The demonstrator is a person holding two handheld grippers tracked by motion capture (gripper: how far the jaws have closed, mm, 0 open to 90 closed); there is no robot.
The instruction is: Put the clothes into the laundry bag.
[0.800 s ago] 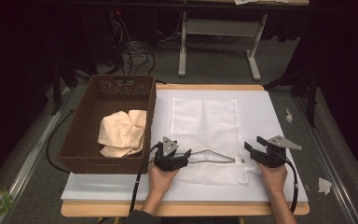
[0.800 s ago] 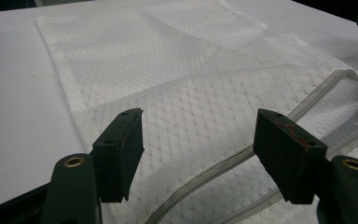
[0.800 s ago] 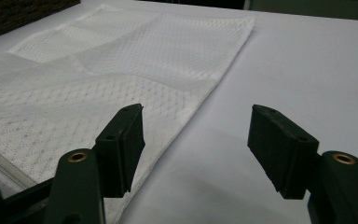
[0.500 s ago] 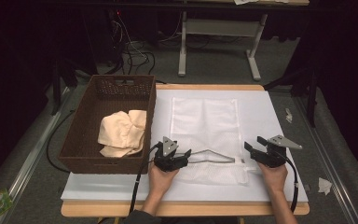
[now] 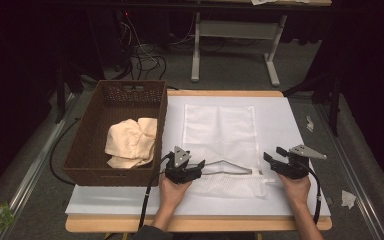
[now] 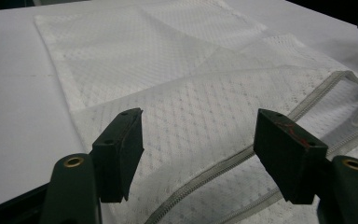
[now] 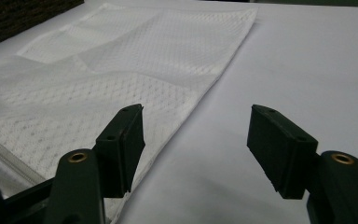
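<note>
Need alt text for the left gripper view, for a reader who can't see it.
Two open black jaws of the left gripper rise over a white mesh bag lying flat on a white table. The bag's zipper runs diagonally between the jaws, its near edge gaping open.

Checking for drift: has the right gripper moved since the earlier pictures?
No. The right gripper sits at the same spot beside the mesh bag's right edge, jaws open.
</note>
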